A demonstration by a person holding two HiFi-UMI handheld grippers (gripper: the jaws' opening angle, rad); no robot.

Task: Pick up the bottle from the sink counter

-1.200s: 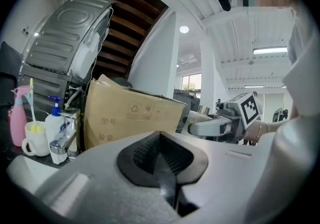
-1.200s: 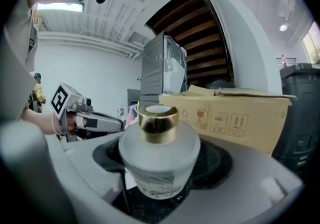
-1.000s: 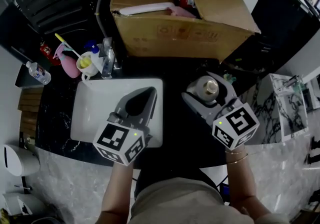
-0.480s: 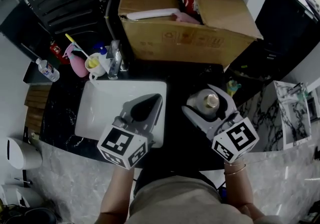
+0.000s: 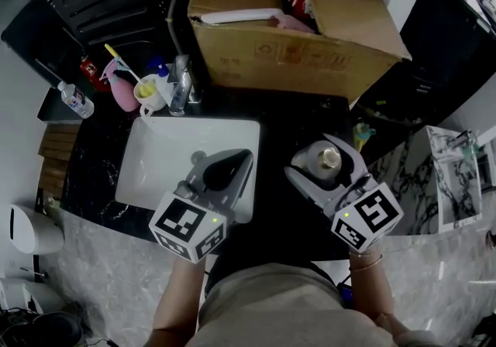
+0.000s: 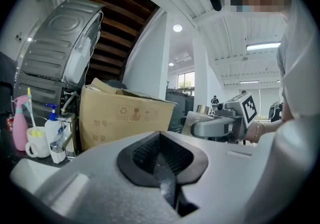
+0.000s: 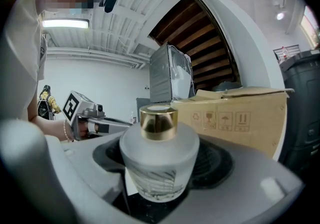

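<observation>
A round frosted glass bottle (image 5: 325,158) with a gold cap stands upright between the jaws of my right gripper (image 5: 324,152), which is shut on its body over the black counter (image 5: 279,125). In the right gripper view the bottle (image 7: 159,153) fills the space between both dark pads (image 7: 217,165); whether its base touches the counter I cannot tell. My left gripper (image 5: 236,158) hovers over the white sink (image 5: 155,156), shut with nothing in it. Its pads (image 6: 160,155) meet in the left gripper view.
A large open cardboard box (image 5: 287,36) stands at the back of the counter. Left of it are the faucet (image 5: 180,82), a cup (image 5: 147,91), a pink spray bottle (image 5: 122,91) and a small plastic water bottle (image 5: 75,99). The counter's front edge runs just before me.
Both grippers have drifted a little toward me, away from the box. The bottle stays in the right gripper. The left gripper stays shut.
</observation>
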